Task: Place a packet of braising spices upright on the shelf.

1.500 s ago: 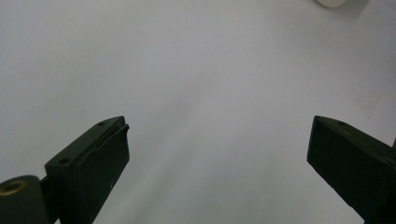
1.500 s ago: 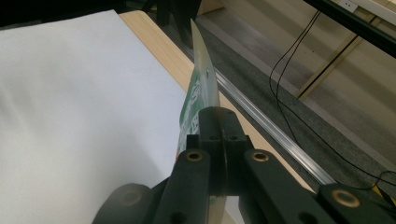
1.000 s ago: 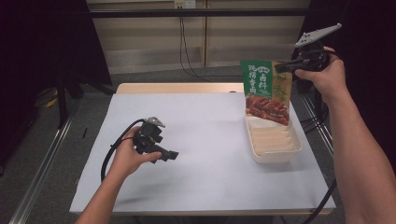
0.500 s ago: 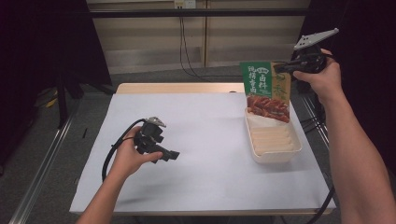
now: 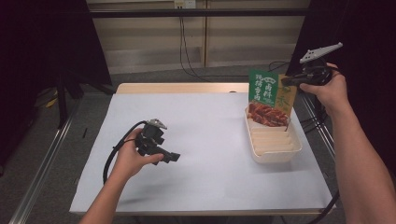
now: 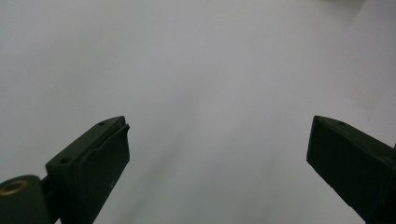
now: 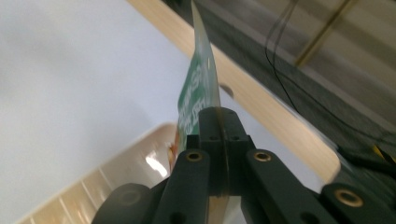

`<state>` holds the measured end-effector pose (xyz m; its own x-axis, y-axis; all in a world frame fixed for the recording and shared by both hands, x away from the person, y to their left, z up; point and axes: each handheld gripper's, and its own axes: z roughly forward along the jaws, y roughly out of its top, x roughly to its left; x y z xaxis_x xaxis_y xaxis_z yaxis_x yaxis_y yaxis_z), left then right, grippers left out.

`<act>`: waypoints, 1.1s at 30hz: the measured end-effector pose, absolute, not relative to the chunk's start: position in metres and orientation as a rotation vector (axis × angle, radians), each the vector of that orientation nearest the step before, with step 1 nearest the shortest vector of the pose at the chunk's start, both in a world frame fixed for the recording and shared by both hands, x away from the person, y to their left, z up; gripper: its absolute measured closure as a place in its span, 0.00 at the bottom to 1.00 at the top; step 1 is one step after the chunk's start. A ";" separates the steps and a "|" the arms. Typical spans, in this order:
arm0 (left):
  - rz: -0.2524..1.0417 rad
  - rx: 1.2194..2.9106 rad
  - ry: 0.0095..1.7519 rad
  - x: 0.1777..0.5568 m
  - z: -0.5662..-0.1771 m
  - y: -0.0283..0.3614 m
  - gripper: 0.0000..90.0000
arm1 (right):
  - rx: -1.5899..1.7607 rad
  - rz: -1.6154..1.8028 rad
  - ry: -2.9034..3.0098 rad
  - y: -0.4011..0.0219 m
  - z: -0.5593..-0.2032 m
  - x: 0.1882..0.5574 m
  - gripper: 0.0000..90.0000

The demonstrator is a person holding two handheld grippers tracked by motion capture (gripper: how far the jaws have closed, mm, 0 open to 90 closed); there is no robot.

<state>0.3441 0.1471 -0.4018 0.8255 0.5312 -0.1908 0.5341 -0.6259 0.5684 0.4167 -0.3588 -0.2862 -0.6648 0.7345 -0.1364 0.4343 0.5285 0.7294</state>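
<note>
My right tool point(image 5: 286, 80) is clamped tight on the upper right edge of the green food pouch point(image 5: 270, 95), its jaws pressed together with only the thin film between them, as the right gripper view shows edge-on point(image 7: 205, 84). The pouch hangs upright at about two o'clock on the counter point(image 5: 205, 140), its bottom edge dipping into the far end of the cream ribbed tray point(image 5: 275, 144), which sits near the counter's right edge. I judge the step in hand to be lowering the pouch into that tray. Next I need to bring it down further and tip it toward six o'clock so it lies flat along the ribs, then let go once it rests. My left tool point(image 5: 168, 156) sits at about eight o'clock, jaws spread wide and holding nothing, pointing across bare white counter.
</note>
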 end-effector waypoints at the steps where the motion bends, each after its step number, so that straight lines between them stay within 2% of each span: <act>1: -0.008 2.377 0.783 0.344 -0.402 0.146 0.07 | 0.960 0.926 2.345 -0.361 -0.286 0.414 0.95; 2: -0.012 2.383 0.768 0.344 -0.402 0.146 0.07 | 0.963 0.935 2.339 -0.363 -0.285 0.412 0.91; 3: -0.010 2.374 0.774 0.343 -0.402 0.145 0.06 | 1.022 0.971 2.289 -0.367 -0.283 0.405 0.77; 4: -0.010 2.374 0.774 0.343 -0.402 0.145 0.06 | 1.022 0.971 2.289 -0.367 -0.283 0.405 0.77; 6: -0.012 2.326 0.806 0.340 -0.402 0.143 0.06 | 1.050 0.940 2.295 -0.367 -0.281 0.400 0.68; 8: -0.016 2.309 0.818 0.339 -0.402 0.142 0.06 | 1.068 0.940 2.297 -0.366 -0.280 0.395 0.49; 9: -0.013 2.312 0.818 0.338 -0.402 0.142 0.06 | 1.100 0.948 2.294 -0.366 -0.279 0.393 0.43; 14: -0.005 2.328 0.796 0.338 -0.399 0.144 0.06 | 1.131 0.933 2.279 -0.357 -0.277 0.375 0.26; 24: -0.010 2.299 0.793 0.335 -0.400 0.145 0.06 | 1.196 0.943 2.255 -0.348 -0.280 0.342 0.13; 33: -0.009 2.287 0.790 0.334 -0.400 0.149 0.06 | 1.177 1.026 2.244 -0.346 -0.289 0.316 0.15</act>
